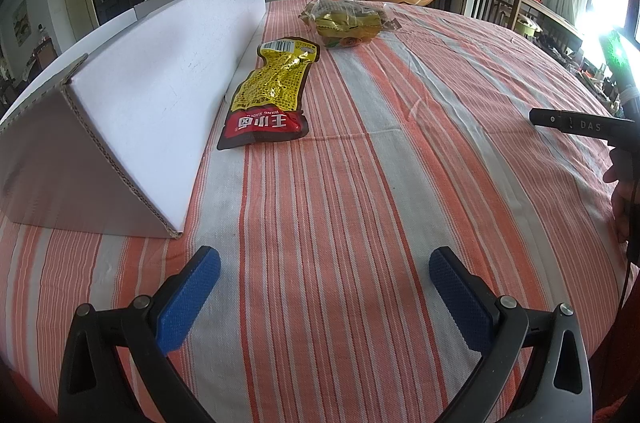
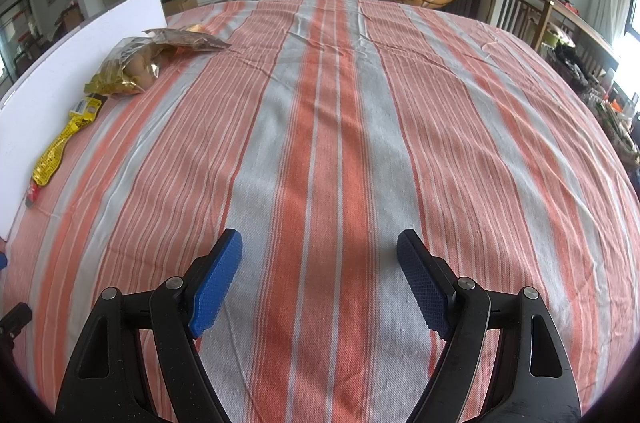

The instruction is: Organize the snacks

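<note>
A yellow and red snack pouch (image 1: 270,91) lies flat on the striped tablecloth beside a white cardboard box (image 1: 160,95). A clear bag of gold-wrapped snacks (image 1: 348,23) lies farther back. My left gripper (image 1: 324,263) is open and empty, near the box's front corner, well short of the pouch. In the right wrist view the pouch (image 2: 60,147) and the bag (image 2: 136,67) lie at the far left along the box (image 2: 68,63). My right gripper (image 2: 320,243) is open and empty over bare cloth, far right of the snacks.
The orange and grey striped cloth (image 2: 340,143) covers the whole table. The right hand-held gripper's body (image 1: 580,125) shows at the right edge of the left wrist view. Chairs (image 2: 520,11) stand beyond the table's far right edge.
</note>
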### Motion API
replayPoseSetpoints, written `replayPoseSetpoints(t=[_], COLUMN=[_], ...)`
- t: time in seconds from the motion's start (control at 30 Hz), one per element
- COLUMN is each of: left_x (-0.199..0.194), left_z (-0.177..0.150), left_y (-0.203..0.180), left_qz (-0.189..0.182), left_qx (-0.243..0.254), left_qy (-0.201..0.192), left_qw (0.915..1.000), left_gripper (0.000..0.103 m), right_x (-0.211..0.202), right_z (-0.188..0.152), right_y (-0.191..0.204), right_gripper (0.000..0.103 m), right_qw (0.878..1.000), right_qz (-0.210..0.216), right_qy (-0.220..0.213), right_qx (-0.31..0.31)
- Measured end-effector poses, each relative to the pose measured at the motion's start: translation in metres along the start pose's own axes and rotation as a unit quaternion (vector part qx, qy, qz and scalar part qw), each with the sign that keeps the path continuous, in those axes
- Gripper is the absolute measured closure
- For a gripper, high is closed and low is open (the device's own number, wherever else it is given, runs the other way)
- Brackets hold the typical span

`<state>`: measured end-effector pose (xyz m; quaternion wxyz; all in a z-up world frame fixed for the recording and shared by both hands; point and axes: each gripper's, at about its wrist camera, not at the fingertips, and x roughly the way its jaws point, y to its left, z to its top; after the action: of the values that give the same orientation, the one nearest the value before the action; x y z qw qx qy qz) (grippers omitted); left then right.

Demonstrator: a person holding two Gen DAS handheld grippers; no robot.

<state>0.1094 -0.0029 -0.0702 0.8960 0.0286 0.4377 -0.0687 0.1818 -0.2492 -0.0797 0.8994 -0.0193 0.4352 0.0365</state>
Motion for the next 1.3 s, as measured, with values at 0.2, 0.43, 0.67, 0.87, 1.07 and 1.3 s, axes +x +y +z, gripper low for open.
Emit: replayPoseSetpoints(t=[0.2, 0.43, 0.67, 0.87, 1.07, 1.3], left_x=[-0.0023, -0.0023, -0.0020, -0.0019, -0.0015, -0.0040], left_z=[0.0009, 0.0014, 0.0016, 0.0012, 0.0017, 0.0028], left_y=[-0.0010, -0.0008, -0.0008, -0.0009, -0.0009, -0.0047], left_qz=[0.000, 0.000, 0.000, 0.000, 0.000, 0.000], left_qx=[0.001, 0.001, 0.001, 0.001, 0.001, -0.001], left_qy=[-0.001, -0.002, -0.003, -0.003, -0.003, 0.022], left_qw=[1.0000, 1.0000, 1.0000, 1.0000, 1.0000, 0.9998], left_gripper=[0.000, 0.000, 0.000, 0.000, 0.000, 0.000], right_x=[-0.0001, -0.0008, -0.0007, -0.0006, -0.0005, -0.0004], right_z=[0.0000, -0.0003, -0.0003, -0.0001, 0.0001, 0.0001], right_y=[-0.0005, -0.0010, -0.0010, -0.0015, -0.0019, -0.0019], right_gripper=[0.021, 0.021, 0.021, 0.021, 0.021, 0.021], right_qw=[1.000, 1.000, 1.000, 1.000, 1.000, 1.000], right_qz=[0.000, -0.001, -0.001, -0.001, 0.000, -0.001], right_qy=[0.000, 0.000, 0.000, 0.000, 0.000, 0.000], right_qx=[0.000, 0.002, 0.002, 0.002, 0.001, 0.002])
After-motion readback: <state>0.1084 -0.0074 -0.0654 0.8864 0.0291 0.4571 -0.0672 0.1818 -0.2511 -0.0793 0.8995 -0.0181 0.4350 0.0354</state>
